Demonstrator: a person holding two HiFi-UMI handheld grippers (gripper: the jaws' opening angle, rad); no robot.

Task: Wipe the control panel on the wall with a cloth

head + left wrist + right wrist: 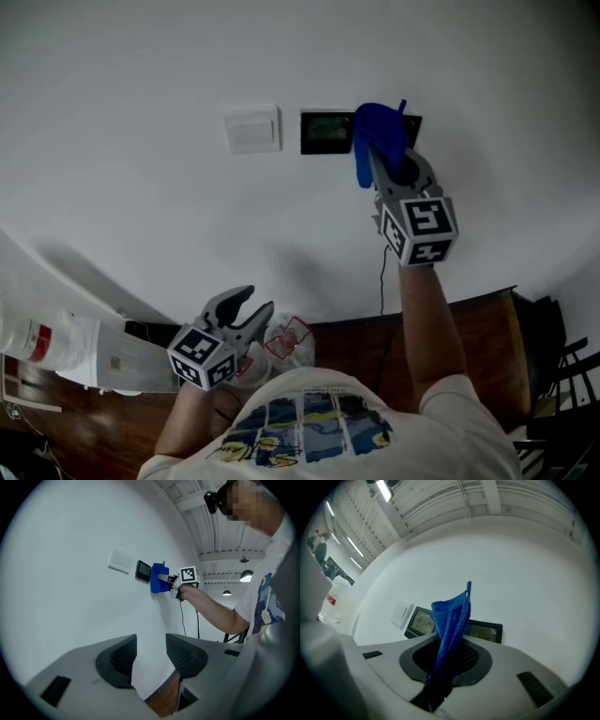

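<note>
On the white wall hangs a black control panel (327, 132) with a lit screen; it also shows in the right gripper view as the panel (421, 622). My right gripper (382, 150) is raised to it, shut on a blue cloth (378, 138) that covers the panel's right part. From the right gripper's own camera the blue cloth (451, 620) stands up between the jaws, just short of the panel. In the left gripper view the cloth (159, 578) lies against the wall beside the panel (143, 571). My left gripper (246, 311) hangs low by my waist, open and empty.
A white wall switch (252, 129) sits left of the panel. A black cable (382, 281) runs down the wall to a dark wooden table (469, 328). A white container (37, 339) and a crumpled bag (289, 342) lie on it.
</note>
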